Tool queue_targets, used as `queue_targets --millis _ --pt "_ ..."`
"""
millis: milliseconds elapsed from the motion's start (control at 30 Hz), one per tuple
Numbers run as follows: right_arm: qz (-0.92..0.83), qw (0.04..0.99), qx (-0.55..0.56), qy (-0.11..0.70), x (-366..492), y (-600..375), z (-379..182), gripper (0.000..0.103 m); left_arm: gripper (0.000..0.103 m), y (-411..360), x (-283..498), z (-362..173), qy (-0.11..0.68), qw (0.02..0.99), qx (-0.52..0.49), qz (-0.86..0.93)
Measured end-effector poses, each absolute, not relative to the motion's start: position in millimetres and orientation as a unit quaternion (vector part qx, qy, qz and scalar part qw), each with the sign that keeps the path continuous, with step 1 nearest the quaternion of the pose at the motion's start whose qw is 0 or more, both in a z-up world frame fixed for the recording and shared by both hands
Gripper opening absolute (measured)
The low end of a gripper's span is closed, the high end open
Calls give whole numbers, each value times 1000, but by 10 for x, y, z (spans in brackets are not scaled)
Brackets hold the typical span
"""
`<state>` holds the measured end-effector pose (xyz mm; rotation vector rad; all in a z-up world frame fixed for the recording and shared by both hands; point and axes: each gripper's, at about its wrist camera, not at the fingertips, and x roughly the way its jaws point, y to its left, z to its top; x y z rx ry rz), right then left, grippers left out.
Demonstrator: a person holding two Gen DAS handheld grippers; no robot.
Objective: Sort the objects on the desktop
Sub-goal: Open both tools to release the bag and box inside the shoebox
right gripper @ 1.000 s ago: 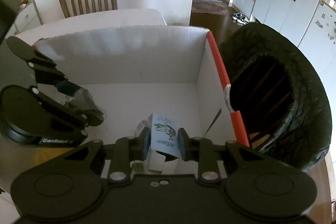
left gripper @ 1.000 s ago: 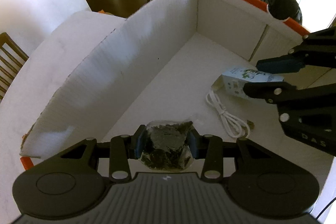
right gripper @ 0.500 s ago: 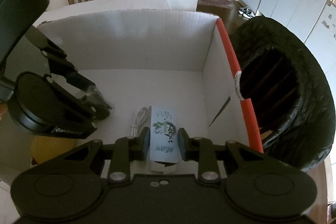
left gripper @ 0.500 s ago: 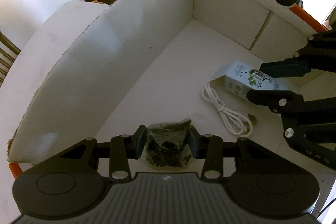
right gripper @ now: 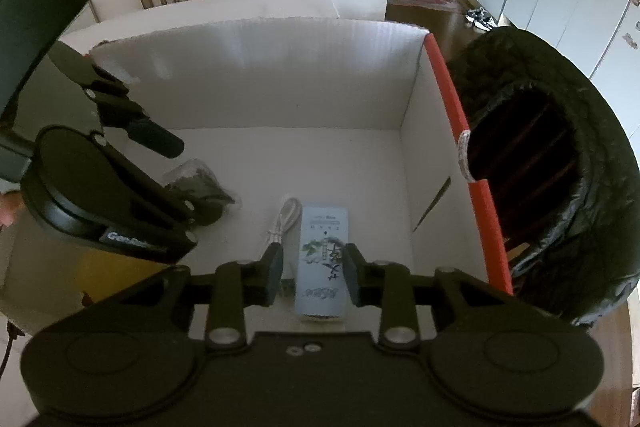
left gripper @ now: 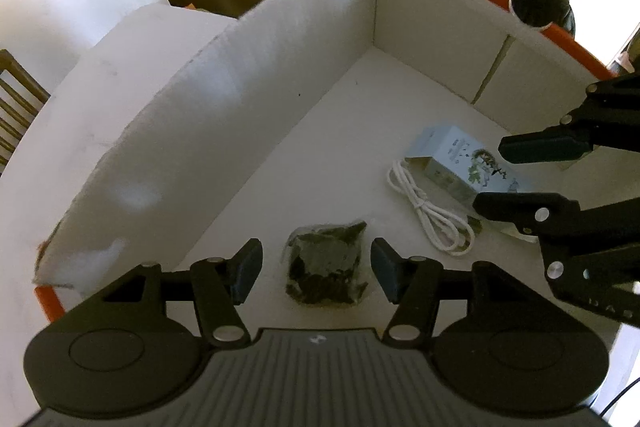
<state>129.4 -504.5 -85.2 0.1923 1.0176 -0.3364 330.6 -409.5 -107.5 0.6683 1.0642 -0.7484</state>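
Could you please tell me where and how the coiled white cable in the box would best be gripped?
Probably across the knotted middle of the white cable, coming from above: it lies flat on the box floor, and its strands bunch there.

Daylight glares off the white box wall (left gripper: 208, 131), dark areas sit underexposed, and fisheye bending warps the edges.

White box (left gripper: 436, 39) on white table (left gripper: 100, 99)

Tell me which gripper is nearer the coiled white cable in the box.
Right. The right gripper sits beside the coiled white cable, opening around the pale blue carton; the left gripper brackets the dark bag.
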Motion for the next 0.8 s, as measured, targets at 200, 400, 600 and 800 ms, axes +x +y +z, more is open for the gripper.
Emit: queue_targets --millis 200,400,600,800 --pt "-156 863 110 468 1212 -5023 -689 45 59 -3977 3268 -895 473 759 282 -348" --pt "-149 870 121 454 1121 -5002 -537 47 59 -3755 3066 -773 462 776 254 -347" --pt "-135 878 122 442 1075 -4960 -401 48 59 -3643 2968 -591 447 787 237 -353" --pt "-129 888 113 426 1019 -4812 -276 65 59 -3419 2816 -359 431 798 223 -357"
